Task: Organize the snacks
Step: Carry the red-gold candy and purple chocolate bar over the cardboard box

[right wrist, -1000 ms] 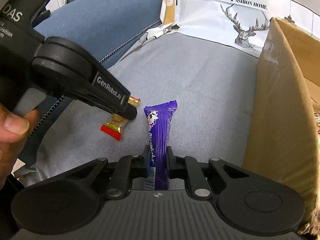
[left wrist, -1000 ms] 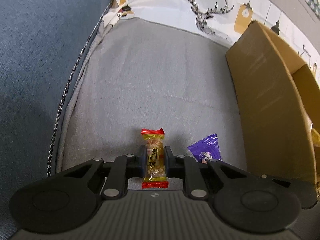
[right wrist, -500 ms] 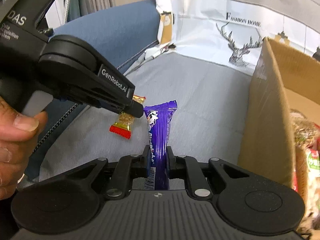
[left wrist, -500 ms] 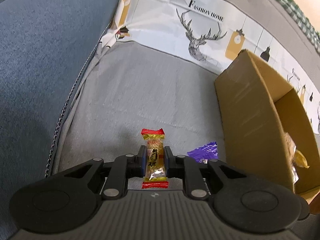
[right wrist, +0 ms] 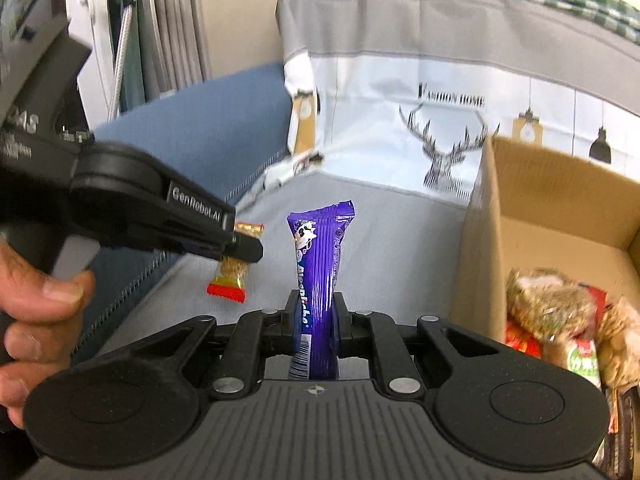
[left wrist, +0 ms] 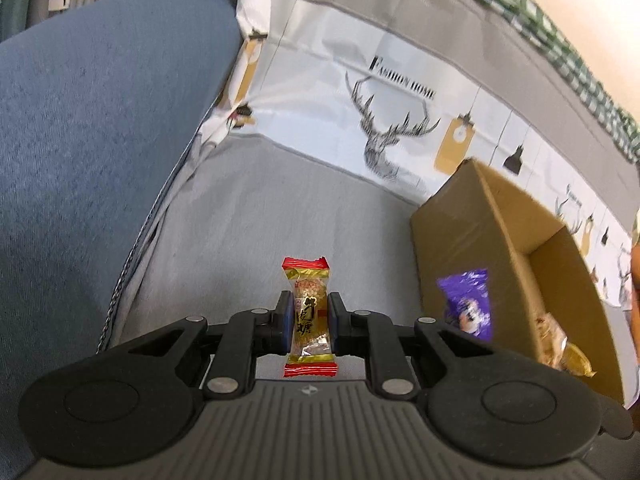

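Note:
My left gripper is shut on a small candy in a gold wrapper with red ends, held above the grey sofa seat. In the right wrist view the candy hangs from the left gripper. My right gripper is shut on a purple snack bar, held upright. The bar's purple end shows in the left wrist view, beside the open cardboard box. The box stands to the right and holds several snack packets.
A blue armrest rises on the left, with a chain along the seat edge. A deer-print cover hangs over the sofa back behind the box. A hand holds the left gripper.
Both grippers have lifted off the seat with their snacks and risen. The box interior and more of the sofa back have come into view.

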Demonstrator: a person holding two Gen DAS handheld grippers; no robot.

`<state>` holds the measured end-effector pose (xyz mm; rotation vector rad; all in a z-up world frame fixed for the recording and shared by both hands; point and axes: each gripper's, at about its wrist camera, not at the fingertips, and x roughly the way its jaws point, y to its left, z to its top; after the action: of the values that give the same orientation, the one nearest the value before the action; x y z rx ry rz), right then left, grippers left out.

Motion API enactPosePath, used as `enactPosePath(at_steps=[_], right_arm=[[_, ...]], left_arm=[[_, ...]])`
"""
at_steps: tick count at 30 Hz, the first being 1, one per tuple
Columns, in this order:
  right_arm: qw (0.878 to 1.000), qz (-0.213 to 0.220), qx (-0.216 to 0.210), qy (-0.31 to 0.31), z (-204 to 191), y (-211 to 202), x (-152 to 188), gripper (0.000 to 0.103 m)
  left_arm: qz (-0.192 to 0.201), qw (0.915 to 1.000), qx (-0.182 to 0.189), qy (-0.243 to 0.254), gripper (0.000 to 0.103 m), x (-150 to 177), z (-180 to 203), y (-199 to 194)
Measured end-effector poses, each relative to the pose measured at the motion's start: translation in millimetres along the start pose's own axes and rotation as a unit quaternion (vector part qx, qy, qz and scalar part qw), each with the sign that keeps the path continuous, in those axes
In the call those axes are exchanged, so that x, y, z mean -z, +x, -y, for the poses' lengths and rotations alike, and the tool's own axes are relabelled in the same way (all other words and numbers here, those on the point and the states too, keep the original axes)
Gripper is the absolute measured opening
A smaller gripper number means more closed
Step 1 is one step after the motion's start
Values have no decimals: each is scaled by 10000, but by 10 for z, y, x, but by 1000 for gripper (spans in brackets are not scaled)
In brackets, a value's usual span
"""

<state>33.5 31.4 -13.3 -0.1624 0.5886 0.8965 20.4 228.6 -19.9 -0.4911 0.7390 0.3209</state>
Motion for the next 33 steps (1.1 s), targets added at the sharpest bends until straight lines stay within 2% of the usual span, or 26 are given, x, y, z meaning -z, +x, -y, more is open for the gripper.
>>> enactPosePath(at_steps=[9, 20, 33], right_arm=[[9977, 550, 64, 382, 255, -217, -185, 14], [9956, 702, 235, 567, 430, -286, -235, 14], [9925, 877, 488, 698, 708, -431, -242, 14]], left_arm=[[476, 9984, 296, 119, 18, -41, 129, -133], [765, 9947, 652, 195, 18, -48, 325, -175], [882, 9893, 1037, 518, 18, 1, 677, -122]])
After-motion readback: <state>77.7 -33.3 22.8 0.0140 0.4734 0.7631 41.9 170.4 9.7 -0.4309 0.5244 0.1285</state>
